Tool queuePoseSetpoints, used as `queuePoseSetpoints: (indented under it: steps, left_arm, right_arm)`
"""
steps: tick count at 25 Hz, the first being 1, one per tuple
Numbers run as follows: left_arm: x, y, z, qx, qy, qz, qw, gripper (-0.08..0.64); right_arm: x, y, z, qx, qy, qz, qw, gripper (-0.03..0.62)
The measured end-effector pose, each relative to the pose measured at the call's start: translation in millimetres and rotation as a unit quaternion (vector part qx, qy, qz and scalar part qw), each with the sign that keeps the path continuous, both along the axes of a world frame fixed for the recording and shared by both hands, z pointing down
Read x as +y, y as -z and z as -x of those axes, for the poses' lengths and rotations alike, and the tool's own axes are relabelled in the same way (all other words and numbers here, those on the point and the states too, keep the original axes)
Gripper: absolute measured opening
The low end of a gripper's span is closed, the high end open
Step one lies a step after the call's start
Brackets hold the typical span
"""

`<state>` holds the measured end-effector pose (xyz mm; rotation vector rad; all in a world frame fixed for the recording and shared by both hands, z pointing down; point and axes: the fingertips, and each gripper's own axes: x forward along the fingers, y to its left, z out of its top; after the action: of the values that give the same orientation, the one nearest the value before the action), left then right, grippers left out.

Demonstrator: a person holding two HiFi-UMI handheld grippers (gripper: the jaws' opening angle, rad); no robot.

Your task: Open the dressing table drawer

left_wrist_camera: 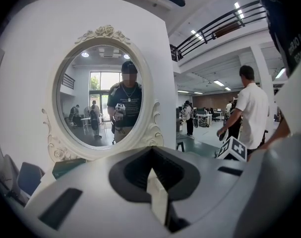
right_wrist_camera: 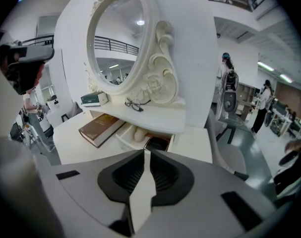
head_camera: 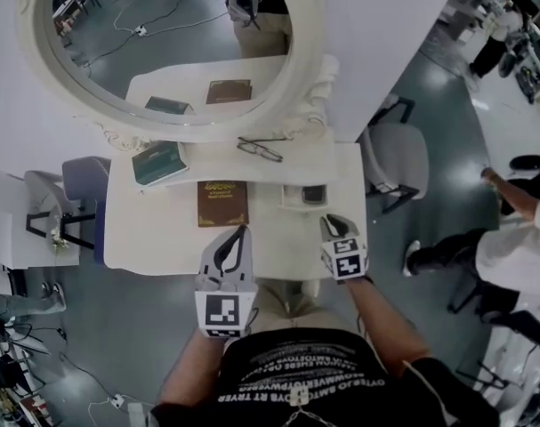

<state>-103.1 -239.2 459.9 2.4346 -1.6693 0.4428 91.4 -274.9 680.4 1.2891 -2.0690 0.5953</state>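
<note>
Both closed and empty, the left gripper (head_camera: 237, 238) and right gripper (head_camera: 334, 225) hang over the near edge of the dressing table (head_camera: 154, 234). The little drawer (head_camera: 303, 196) sits pulled out just past the right gripper, beside a brown book (head_camera: 222, 203).

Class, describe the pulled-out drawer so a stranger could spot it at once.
Find the white dressing table with the oval mirror. Below its shelf, right of the brown book, a small drawer sticks out. Unlike the flat book beside it, it is an open white box with a dark item inside.
</note>
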Motion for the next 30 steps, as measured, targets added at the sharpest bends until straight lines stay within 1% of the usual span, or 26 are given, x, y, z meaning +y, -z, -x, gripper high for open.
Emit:
queuePoseSetpoints:
  steps: [1,3,8,11,13,16,19,25,30]
  left_arm:
    - [-1.3,3.0,-1.0,0.002,0.002,-0.004,1.0,0.002]
    - [-3.6,10.1,-2.6,0.006,0.008,-0.012,0.9999,0.002]
    - [-5.8,30.8,-13.7,0.014,0.012,-0.032,0.9993,0.002]
    - [-3.6,40.8,-20.4,0.016,0.013,-0.042,0.9989,0.002]
    - [-0.9,45.8,-23.3,0.016,0.015,-0.046,0.9987,0.002]
    - [2.5,52.1,-26.3,0.025,0.021,-0.05,0.9982,0.002]
    - [7.0,58.0,-29.4,0.032,0.027,-0.058,0.9974,0.002]
    - [15.2,65.9,-36.1,0.04,0.036,-0.068,0.9963,0.002]
    - [20.8,69.2,-44.8,0.034,0.041,-0.071,0.9961,0.002]
  right_arm:
    - [0.2,12.6,-4.8,0.003,-0.001,-0.02,1.0,0.023]
    - [1.7,39.6,-10.6,-0.002,0.001,-0.055,0.998,0.003]
    - [9.9,108.4,-21.2,-0.033,0.014,-0.123,0.992,0.002]
    - [11.7,151.3,-24.7,-0.051,0.023,-0.172,0.984,0.002]
    - [14.0,175.8,-24.7,-0.054,0.033,-0.19,0.98,0.002]
    - [15.9,200.6,-24.9,-0.057,0.044,-0.209,0.975,0.002]
    - [18.1,213.3,-26.0,-0.064,0.054,-0.217,0.973,0.002]
    - [23.8,223.7,-33.1,-0.072,0.072,-0.218,0.971,0.002]
    - [32.3,228.7,-35.3,-0.078,0.094,-0.218,0.968,0.002]
